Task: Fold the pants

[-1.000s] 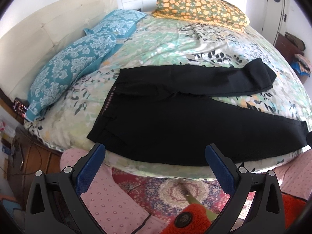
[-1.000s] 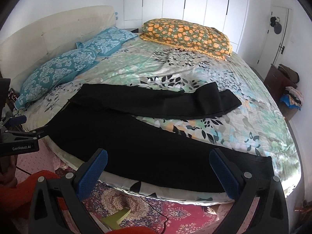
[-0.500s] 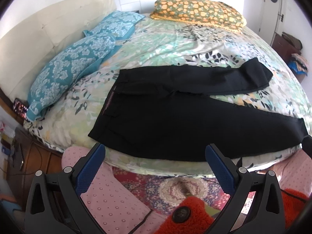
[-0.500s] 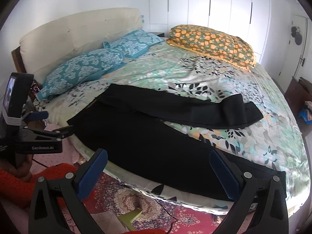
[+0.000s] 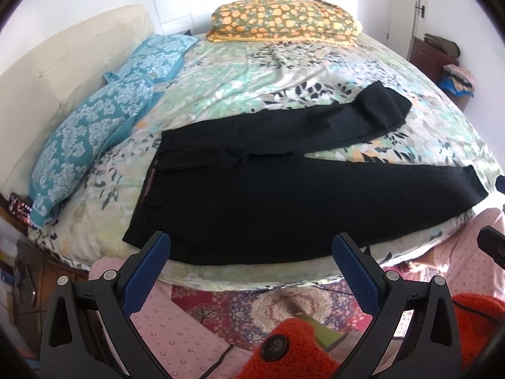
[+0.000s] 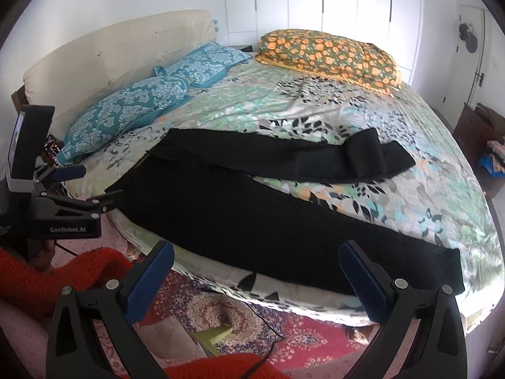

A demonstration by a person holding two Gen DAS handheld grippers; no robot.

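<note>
Black pants [image 5: 268, 189] lie spread on the floral bedspread [image 5: 246, 72], waistband to the left and legs running right. The far leg [image 5: 372, 110] has its end folded back on itself; the near leg [image 6: 315, 240] runs along the bed's front edge. My left gripper [image 5: 251, 246] hovers open just before the bed edge, near the waist corner, holding nothing. My right gripper [image 6: 257, 254] is open too, in front of the near leg and above the rug. The left gripper [image 6: 82, 186] also shows at the left of the right wrist view, close to the waistband.
Two teal patterned pillows [image 5: 94, 132] lie by the cream headboard [image 6: 120, 50], and an orange floral pillow [image 6: 328, 57] sits at the far side. A red patterned rug [image 6: 284, 331] covers the floor. A dark dresser [image 5: 435, 53] stands at the right; white wardrobes [image 6: 347, 0] behind.
Both wrist views have shifted: the left gripper's view has swung a little right, and the right gripper has drawn back and turned, bringing the headboard and the left gripper more into view. Both stayed open.
</note>
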